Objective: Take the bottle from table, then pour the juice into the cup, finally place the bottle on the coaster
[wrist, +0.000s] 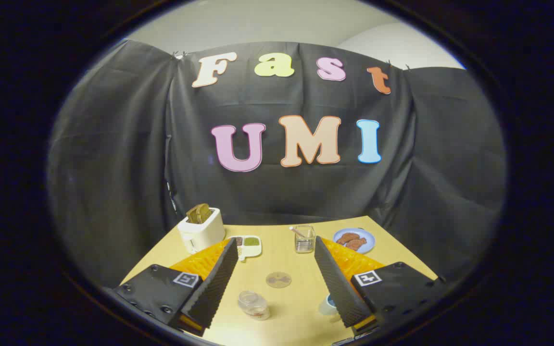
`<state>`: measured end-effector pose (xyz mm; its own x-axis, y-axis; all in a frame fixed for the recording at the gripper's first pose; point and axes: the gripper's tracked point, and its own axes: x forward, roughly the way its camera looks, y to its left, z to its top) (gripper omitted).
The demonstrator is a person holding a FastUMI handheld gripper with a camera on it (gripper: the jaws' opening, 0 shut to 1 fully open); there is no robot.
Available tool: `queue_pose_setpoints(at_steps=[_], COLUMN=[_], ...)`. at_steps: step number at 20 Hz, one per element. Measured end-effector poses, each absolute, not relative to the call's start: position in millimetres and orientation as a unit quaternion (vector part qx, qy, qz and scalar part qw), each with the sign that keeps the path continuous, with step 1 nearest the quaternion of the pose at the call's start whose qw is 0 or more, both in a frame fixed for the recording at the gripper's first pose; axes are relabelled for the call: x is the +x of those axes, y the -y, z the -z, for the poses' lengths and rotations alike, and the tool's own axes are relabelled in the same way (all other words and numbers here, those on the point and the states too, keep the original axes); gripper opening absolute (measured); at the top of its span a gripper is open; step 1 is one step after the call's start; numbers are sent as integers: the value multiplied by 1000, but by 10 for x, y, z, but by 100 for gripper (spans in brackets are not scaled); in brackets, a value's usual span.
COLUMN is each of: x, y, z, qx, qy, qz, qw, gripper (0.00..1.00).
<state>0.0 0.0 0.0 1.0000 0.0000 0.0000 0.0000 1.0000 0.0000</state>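
A small clear bottle (pixel 254 304) with a little reddish content stands on the yellow table (pixel 286 259), low between my two fingers and nearer the left one. A round brownish coaster (pixel 278 279) lies flat just beyond it, also between the fingers. A white and blue cup (pixel 327 305) peeks out from behind my right finger, mostly hidden. My gripper (pixel 275 241) hangs above the table, open wide, with nothing held.
A clear glass (pixel 304 239) with a stick in it stands beyond the coaster. A white toaster (pixel 201 229) with bread sits at the back left, a small white dish (pixel 249 245) beside it. A blue plate (pixel 354 240) with food is back right.
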Motion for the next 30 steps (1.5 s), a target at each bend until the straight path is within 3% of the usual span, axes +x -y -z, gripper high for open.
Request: queue_pose_setpoints(at_steps=[19,30], x=[-482,-591], y=[-99,61], z=[164,960], qx=[-7,10], qy=[9,-30], qz=[3,87], qw=[1000,996], gripper=[100,100])
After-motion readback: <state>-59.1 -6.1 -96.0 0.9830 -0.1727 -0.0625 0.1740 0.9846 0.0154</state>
